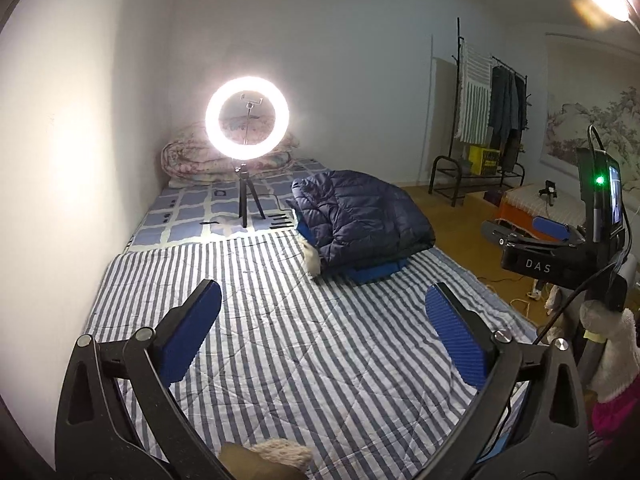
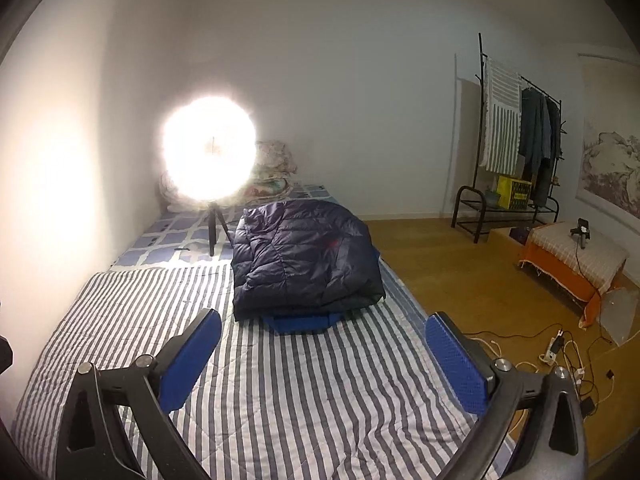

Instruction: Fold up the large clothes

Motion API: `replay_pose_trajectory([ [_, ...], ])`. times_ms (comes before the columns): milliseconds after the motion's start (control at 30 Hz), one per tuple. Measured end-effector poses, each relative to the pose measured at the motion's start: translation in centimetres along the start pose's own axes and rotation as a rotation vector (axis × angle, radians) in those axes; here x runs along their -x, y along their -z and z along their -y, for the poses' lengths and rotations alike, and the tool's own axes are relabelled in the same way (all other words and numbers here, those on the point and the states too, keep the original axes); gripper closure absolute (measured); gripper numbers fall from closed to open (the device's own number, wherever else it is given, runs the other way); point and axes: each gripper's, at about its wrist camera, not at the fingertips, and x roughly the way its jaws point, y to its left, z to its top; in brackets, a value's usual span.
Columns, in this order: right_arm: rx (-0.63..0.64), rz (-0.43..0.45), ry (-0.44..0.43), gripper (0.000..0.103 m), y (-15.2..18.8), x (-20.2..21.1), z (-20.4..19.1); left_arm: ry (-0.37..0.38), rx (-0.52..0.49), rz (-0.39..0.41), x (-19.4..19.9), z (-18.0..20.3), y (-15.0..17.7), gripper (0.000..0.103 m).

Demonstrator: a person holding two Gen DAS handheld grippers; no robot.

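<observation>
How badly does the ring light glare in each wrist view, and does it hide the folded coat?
Left wrist: the lit ring light on its tripod keeps its ring shape, with a mild halo. Right wrist: it blooms into a solid white blob. The folded navy quilted coat stays readable in both, bent by fisheye.

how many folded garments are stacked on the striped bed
2 visible: a navy quilted puffer jacket on top, and a bright blue folded garment beneath it, only its edge showing. More may be hidden under the jacket.
</observation>
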Motion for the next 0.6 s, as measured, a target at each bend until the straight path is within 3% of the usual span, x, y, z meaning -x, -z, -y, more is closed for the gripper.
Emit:
replay_pose_trajectory([
  [600,-0.021,0.0,0.014,0.0,0.63,-1.15,0.21,-0.006,-0.004,0.001,0.01,0.11,0.2,0.0],
])
